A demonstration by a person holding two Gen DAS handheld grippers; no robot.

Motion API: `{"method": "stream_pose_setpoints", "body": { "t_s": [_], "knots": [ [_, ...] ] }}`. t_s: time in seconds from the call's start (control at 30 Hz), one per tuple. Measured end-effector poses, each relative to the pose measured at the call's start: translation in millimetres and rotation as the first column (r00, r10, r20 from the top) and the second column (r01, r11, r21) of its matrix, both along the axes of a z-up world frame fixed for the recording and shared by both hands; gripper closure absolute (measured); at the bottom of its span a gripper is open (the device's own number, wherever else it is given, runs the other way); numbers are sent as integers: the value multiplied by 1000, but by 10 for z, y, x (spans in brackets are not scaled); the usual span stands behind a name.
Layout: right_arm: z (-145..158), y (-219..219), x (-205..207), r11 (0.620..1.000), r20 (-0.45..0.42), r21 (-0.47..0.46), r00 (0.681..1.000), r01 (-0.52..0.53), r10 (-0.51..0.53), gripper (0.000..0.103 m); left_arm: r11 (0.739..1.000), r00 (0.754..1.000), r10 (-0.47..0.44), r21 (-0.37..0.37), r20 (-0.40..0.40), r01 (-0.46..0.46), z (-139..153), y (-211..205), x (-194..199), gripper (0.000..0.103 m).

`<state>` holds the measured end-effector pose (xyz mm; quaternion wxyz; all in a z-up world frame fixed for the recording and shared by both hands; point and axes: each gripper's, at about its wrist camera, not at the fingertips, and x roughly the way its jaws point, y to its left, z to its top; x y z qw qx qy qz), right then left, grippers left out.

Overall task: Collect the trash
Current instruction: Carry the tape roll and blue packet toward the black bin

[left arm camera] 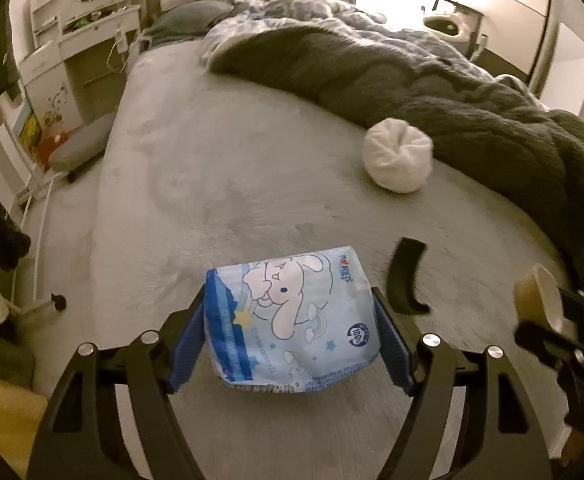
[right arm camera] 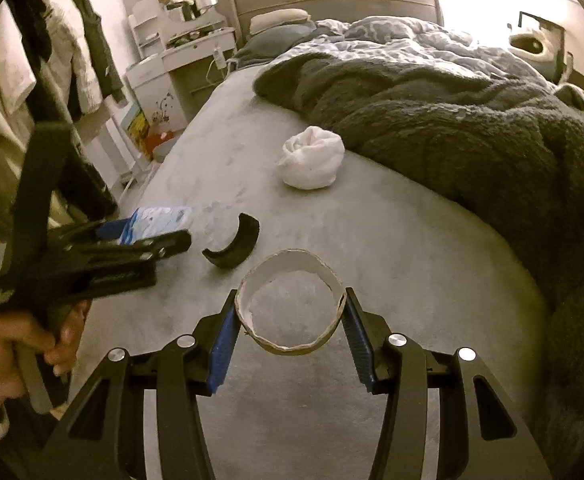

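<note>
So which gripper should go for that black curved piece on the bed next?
Neither is free: left gripper holds the blue tissue pack, right gripper the cardboard ring. After unloading, probably the left; the black curved piece lies beside it.

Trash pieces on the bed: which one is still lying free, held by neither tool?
The black curved piece; the blue packet and cardboard ring are gripped.

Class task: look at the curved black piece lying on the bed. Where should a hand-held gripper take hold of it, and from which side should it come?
Probably grip the curved black piece across the middle of its arc, coming from above. It lies on the bed as an open crescent with a thin wall, so one finger could go inside the curve and one outside. Its tapered ends offer less to hold. The white bundle lies well apart.
</note>
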<state>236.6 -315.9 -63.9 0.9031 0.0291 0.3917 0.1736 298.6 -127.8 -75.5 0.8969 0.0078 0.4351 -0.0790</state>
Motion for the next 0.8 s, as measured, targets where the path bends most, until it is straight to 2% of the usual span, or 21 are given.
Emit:
{"method": "stream_pose_setpoints", "body": {
  "t_s": [0.27, 0.37, 0.63, 0.8],
  "knots": [
    [14, 85, -155, 998, -16, 57, 999, 41, -40, 52, 998, 996, -52, -25, 72, 54, 221, 157, -381, 26],
    [32, 204, -248, 999, -1, 32, 999, 37, -37, 52, 998, 996, -43, -44, 76, 46, 245, 314, -520, 26],
    [43, 473, -548, 998, -10, 54, 999, 39, -38, 52, 996, 997, -16, -83, 77, 22, 243, 669, -795, 26],
    [38, 696, -662, 998, -15, 49, 999, 29, -29, 52, 994, 998, 31, -104, 62, -25, 201, 944, -977, 26]
  ]
}}
